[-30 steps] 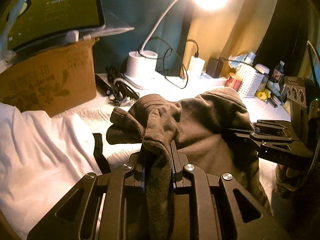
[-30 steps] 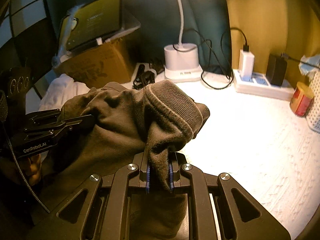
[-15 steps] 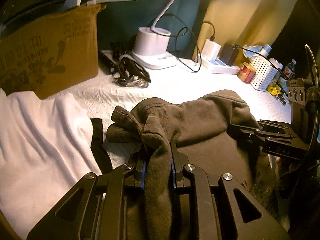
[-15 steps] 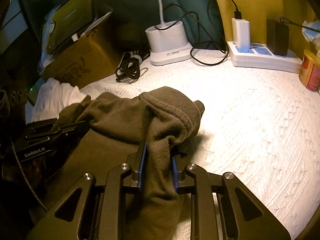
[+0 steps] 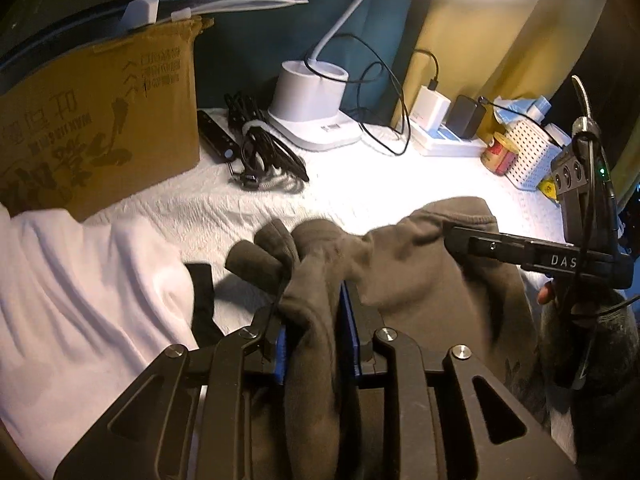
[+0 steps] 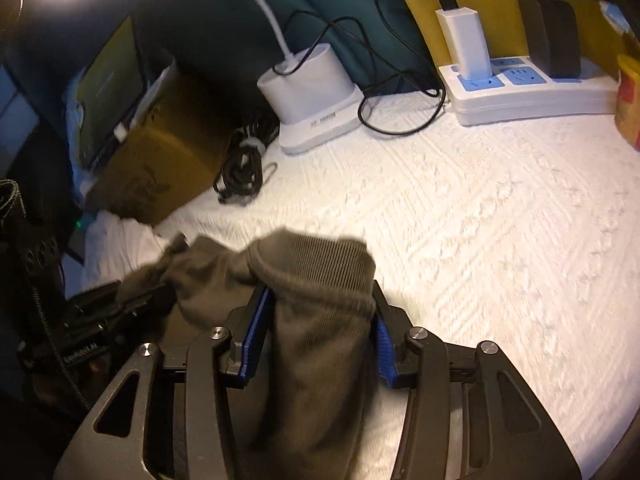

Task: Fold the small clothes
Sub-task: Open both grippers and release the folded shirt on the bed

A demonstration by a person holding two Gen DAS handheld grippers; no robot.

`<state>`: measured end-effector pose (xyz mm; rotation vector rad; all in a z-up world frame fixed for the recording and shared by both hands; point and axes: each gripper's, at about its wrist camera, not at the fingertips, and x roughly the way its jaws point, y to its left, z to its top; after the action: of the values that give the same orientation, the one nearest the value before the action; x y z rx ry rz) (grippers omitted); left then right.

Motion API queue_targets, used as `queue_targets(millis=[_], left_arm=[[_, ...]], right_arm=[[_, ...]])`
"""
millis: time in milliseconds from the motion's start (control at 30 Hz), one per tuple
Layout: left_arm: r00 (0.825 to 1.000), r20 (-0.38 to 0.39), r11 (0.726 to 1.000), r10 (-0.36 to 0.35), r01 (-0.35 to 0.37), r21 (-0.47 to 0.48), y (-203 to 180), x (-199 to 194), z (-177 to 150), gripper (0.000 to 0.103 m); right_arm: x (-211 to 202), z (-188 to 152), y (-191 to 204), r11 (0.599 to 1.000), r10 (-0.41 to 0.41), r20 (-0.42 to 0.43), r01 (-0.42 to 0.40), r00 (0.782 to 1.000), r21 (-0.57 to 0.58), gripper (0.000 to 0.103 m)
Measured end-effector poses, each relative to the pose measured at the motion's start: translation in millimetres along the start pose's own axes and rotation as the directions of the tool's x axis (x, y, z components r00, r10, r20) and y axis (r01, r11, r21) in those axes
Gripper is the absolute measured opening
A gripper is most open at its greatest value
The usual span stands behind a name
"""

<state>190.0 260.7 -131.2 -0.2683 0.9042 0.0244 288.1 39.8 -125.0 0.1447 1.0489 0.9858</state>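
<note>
Our left gripper [image 5: 314, 334] has a bunched fold of the dark brown garment [image 5: 420, 292] between its blue pads [image 5: 281, 350]. Its jaws are opening, but the pads touch the cloth on both sides, so it is clamped on the garment. Our right gripper [image 6: 316, 334] has the ribbed cuff [image 6: 320, 268] of the same garment between its pads. Its jaws are opening too, and they stand wide, with a gap showing beside the left pad, so we think the cloth is loose there.

Most of the brown garment lies on the white bedspread [image 6: 480, 220], between the two grippers. In the left wrist view, the right gripper comes in from 3 o'clock, and its finger lies over the garment's far edge.

At 9 o'clock in the left wrist view we see a white cloth [image 5: 80, 288] lying on the bed, with a black strip [image 5: 202, 300] just beside it. A cardboard box [image 5: 100, 120] stands at 10 o'clock. At 12 o'clock stands the white lamp base [image 5: 312, 108], with a bundle of black cable [image 5: 260, 152] near it. A white power strip [image 6: 532, 88] with a white charger [image 6: 464, 40] plugged in sits at 1 o'clock in the right wrist view.
</note>
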Motion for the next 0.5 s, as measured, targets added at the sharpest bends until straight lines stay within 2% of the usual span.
queue_targets(millis=[100,300,367,500], left_arm=[[1.0,0.001,1.0,0.008,-0.008,0.018,0.0,2.1,7.2,0.022],[0.998,-0.039,0.998,0.043,-0.041,0.038,0.9,19.0,11.4,0.023],[0.998,-0.041,0.998,0.051,-0.05,0.033,2.6,22.9,11.7,0.028],[0.998,-0.028,0.998,0.055,-0.054,0.032,5.3,25.2,10.9,0.028]], right_arm=[[-1.2,6.2,-0.7,1.0,0.025,0.031,-0.025,0.999,0.008,0.048],[4.7,6.3,-1.3,0.999,-0.047,0.023,0.047,0.999,-0.014,0.044],[4.4,5.9,2.4,0.995,-0.082,0.028,0.083,0.996,-0.049,0.044],[8.1,4.3,9.7,0.979,-0.156,0.037,0.159,0.987,-0.125,0.044]])
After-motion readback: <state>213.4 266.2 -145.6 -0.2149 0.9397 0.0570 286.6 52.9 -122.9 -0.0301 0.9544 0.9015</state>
